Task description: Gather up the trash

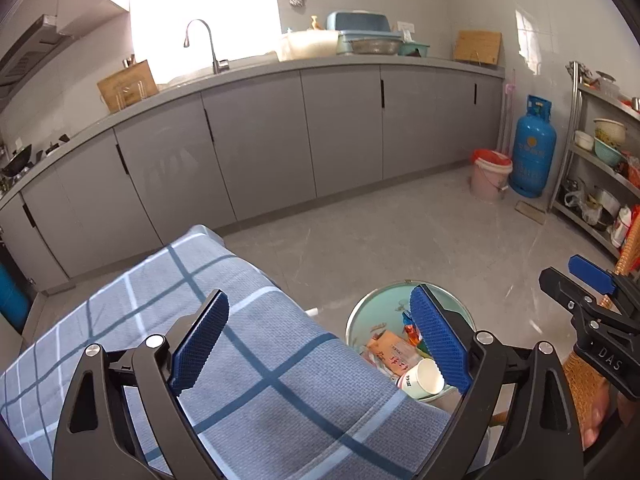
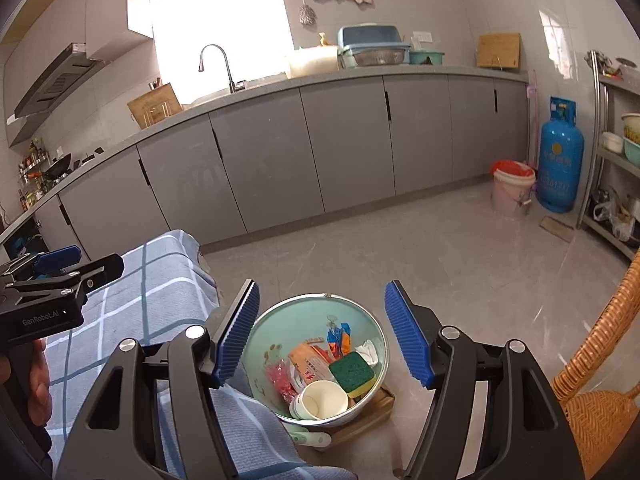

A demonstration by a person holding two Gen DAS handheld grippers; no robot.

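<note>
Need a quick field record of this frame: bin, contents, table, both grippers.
bin: metal bowl with a pale green inside, on the floor beside the table
contents: paper cup, green-and-yellow sponge, orange packet, red wrapper, white tissue
table: covered by a blue checked cloth; no trash seen on the visible part
left gripper: open, nothing between the fingers
right gripper: open, nothing held, above the bowl
</note>
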